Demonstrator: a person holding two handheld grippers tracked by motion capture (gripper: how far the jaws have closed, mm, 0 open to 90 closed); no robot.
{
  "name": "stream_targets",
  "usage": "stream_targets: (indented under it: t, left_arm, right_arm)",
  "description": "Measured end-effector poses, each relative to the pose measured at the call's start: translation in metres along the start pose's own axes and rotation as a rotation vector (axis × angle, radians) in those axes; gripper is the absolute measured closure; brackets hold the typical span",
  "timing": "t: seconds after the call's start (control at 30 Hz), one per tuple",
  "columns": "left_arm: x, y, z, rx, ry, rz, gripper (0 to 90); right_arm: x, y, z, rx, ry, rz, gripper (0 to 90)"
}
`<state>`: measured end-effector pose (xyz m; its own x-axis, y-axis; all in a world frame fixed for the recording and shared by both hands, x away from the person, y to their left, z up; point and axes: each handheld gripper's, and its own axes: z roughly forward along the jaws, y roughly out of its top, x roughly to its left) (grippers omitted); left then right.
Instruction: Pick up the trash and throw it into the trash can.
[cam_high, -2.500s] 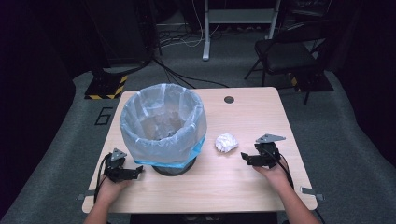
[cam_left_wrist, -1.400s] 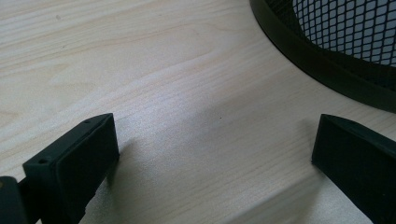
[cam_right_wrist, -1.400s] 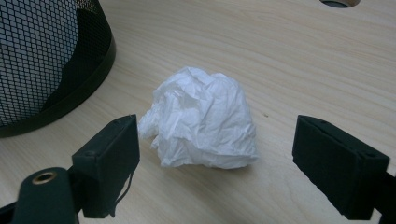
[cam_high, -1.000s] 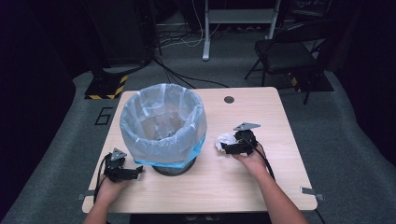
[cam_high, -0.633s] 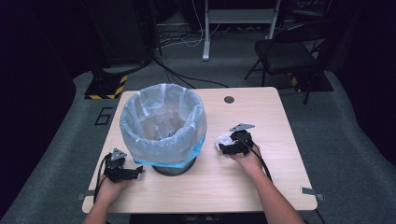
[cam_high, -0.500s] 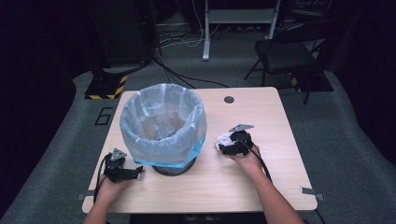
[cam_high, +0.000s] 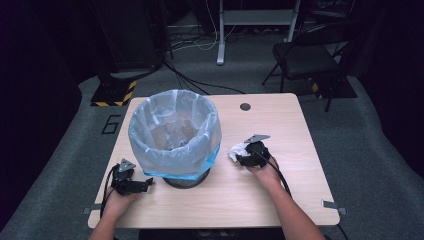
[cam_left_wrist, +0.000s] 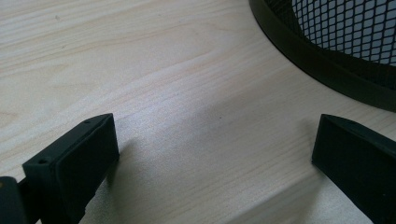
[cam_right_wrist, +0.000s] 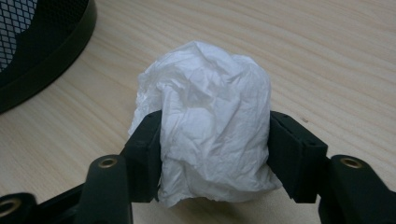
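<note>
1. White paper wad (cam_right_wrist: 212, 126) sits pinched in your right gripper (cam_high: 246, 158), right of table (cam_high: 280, 200) centre.
2. The bin (cam_high: 175, 135) lies to its left — lift over the rim.
3. Your left gripper (cam_left_wrist: 215, 163) rests near the front-left corner, jaws apart — empty.

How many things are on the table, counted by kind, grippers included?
Grippers: 2, left and right
Bins: 1, with bag
Paper wads: 1, between the right gripper's jaws
Total: 4
</note>
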<state>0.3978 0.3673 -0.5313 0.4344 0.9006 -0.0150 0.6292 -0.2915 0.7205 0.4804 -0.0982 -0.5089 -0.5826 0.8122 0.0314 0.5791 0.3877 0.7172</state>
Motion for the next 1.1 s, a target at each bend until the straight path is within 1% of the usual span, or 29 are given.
stream_targets:
  t: [0.03,0.2,0.4,0.43,0.5,0.53,0.63,0.67,0.7,0.77,0.83,0.9,1.0,1.03,1.1]
  left_arm:
    - [0.000,0.000,0.000,0.000,0.001,0.001,0.2]
    - [0.000,0.000,0.000,0.000,0.000,0.000,0.2]
    - [0.000,0.000,0.000,0.000,0.000,0.000,0.2]
    - [0.000,0.000,0.000,0.000,0.000,0.000,0.2]
    - [0.000,0.000,0.000,0.000,0.000,0.000,0.2]
    - [0.000,0.000,0.000,0.000,0.000,0.000,0.2]
    - [0.000,0.000,0.000,0.000,0.000,0.000,0.2]
    - [0.000,0.000,0.000,0.000,0.000,0.000,0.2]
    - [0.000,0.000,0.000,0.000,0.000,0.000,0.2]
    - [0.000,0.000,0.000,-0.001,0.000,-0.001,0.2]
    - [0.000,0.000,0.000,0.000,0.000,0.000,0.2]
    - [0.000,0.000,0.000,0.000,0.000,0.001,0.2]
    - [0.000,0.000,0.000,0.000,0.000,0.000,0.2]
    - [0.000,0.000,0.000,0.000,0.000,0.000,0.2]
    - [0.000,0.000,0.000,0.000,0.000,0.000,0.2]
  right_arm:
    - [-0.001,-0.001,0.000,-0.004,0.002,-0.015,42.4]
    - [-0.001,-0.001,-0.001,-0.006,0.006,-0.016,47.1]
    - [-0.001,0.000,-0.004,-0.003,0.021,-0.018,47.8]
    - [-0.001,0.000,-0.007,0.000,0.025,-0.031,47.9]
    - [-0.002,0.001,-0.008,0.002,0.030,-0.030,48.0]
    - [-0.002,0.002,-0.012,-0.004,0.037,-0.026,48.2]
    - [-0.002,0.003,-0.015,-0.010,0.042,-0.029,48.3]
    - [-0.003,0.003,-0.017,-0.012,0.047,-0.020,48.3]
    - [-0.004,0.005,-0.020,-0.024,0.050,-0.028,48.4]
    - [-0.004,0.007,-0.026,-0.034,0.066,-0.012,48.4]
    - [-0.005,0.009,-0.030,-0.038,0.068,-0.008,48.5]
    - [-0.005,0.011,-0.034,-0.043,0.071,-0.015,48.6]
    - [-0.004,0.013,-0.039,-0.044,0.074,-0.014,48.6]
    - [-0.004,0.015,-0.043,-0.049,0.083,-0.009,48.6]
    - [-0.004,0.017,-0.046,-0.052,0.082,-0.017,48.6]
